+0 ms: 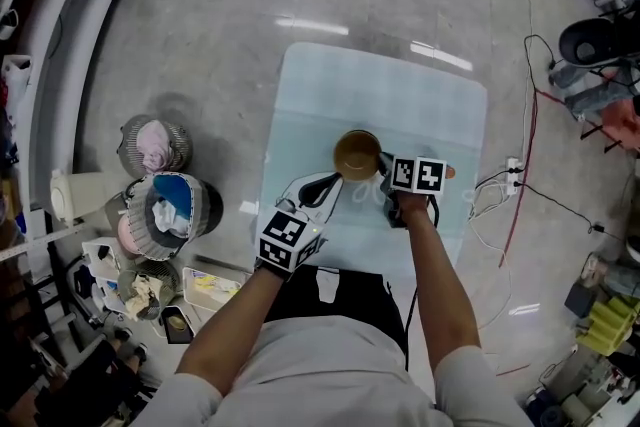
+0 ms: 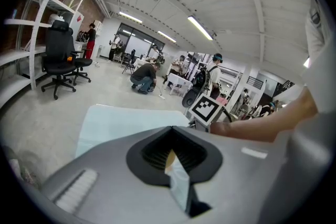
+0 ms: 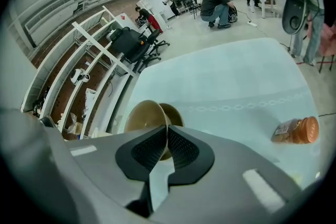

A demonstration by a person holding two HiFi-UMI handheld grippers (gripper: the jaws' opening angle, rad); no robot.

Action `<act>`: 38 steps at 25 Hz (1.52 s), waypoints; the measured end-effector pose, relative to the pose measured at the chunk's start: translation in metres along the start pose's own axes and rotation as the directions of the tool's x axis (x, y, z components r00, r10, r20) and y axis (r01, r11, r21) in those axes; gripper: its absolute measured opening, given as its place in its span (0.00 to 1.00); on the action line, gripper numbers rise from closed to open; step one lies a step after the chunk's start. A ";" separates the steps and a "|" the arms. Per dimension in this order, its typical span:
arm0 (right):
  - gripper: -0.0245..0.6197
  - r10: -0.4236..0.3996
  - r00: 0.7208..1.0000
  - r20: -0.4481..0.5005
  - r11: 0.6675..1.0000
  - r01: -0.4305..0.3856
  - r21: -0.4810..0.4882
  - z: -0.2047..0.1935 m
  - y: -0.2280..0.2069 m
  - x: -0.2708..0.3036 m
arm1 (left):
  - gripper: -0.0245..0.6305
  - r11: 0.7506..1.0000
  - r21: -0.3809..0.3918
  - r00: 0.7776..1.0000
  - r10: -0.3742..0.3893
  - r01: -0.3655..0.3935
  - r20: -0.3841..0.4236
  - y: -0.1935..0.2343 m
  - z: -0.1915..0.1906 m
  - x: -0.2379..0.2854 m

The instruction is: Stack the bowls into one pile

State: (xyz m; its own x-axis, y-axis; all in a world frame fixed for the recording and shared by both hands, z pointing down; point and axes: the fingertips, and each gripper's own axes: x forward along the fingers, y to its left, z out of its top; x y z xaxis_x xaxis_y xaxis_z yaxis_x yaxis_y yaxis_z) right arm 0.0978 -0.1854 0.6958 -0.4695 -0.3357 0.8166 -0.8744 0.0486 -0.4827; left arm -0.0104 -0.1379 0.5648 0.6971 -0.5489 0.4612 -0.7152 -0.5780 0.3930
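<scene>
Blue table (image 1: pixel 400 95), bowl (image 1: pixel 357 153) mouth-up, right hand-held gripper (image 3: pixel 167 132) pinching rim

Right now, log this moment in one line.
right gripper: shut on bowl rim | left gripper: shut on tan rim, apparently bowl | second bowl: beside first

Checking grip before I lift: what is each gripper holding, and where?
The right gripper is shut on a brown bowl, pinching its rim. The left gripper shows a tan sliver between near-closed jaws; what it is cannot be told.
</scene>
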 end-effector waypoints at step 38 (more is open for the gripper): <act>0.05 0.001 0.927 0.375 0.960 0.104 -0.260 0.035 0.098 -0.131 | 0.05 0.999 0.014 0.999 -0.042 0.042 0.025 -0.021 0.061 -0.023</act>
State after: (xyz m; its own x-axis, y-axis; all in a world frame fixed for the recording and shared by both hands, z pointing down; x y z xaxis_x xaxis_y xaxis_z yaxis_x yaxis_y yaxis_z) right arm 0.0778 -0.1698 0.5302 -0.3903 -0.6640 0.6378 -0.9201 0.2563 -0.2963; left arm -0.0082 -0.1498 0.4978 0.7278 -0.5388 0.4243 -0.6845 -0.6090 0.4008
